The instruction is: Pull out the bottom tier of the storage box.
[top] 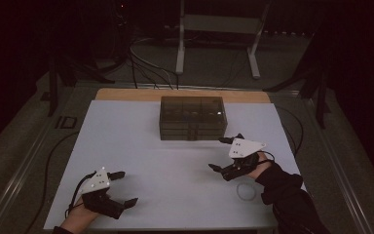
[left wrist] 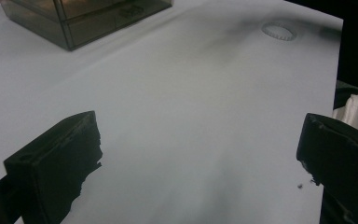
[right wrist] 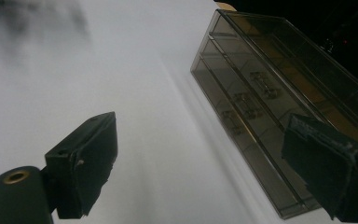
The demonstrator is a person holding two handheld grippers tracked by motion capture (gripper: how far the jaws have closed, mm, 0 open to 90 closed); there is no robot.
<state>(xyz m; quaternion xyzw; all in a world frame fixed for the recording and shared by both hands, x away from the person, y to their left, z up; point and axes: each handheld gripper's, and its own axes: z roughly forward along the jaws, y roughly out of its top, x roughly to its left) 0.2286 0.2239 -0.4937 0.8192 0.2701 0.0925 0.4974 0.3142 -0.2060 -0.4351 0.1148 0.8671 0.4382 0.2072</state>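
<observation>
White sheet [top: 175, 170] covers the table. A smoky see-through drawer box [top: 192, 118] sits at the far middle of it, drawers facing me, all of them closed as far as I can tell.

My right gripper [top: 228, 153] hovers just off the box's front right corner, near but not touching. Jaws spread wide, nothing between them. In the right gripper view the box [right wrist: 279, 116] runs slantwise past my far jaw, and I can make out three stacked drawers with small handles along the front.

My left gripper [top: 123, 188] is low at the near left of the sheet, well apart from the box. Jaws also wide open, holding nothing. In the left gripper view there is bare white sheet [left wrist: 182, 121] between them, with a corner of the box [left wrist: 81, 18] at the top left.

A thin clear ring [top: 246, 191] lies flat on the sheet near the right edge, just beside my right sleeve [top: 285, 187]. The left gripper view catches it too [left wrist: 278, 31], small ridges round its rim.

Beyond the table: dark floor, loose cables [top: 141, 63], a white stand [top: 219, 29].
</observation>
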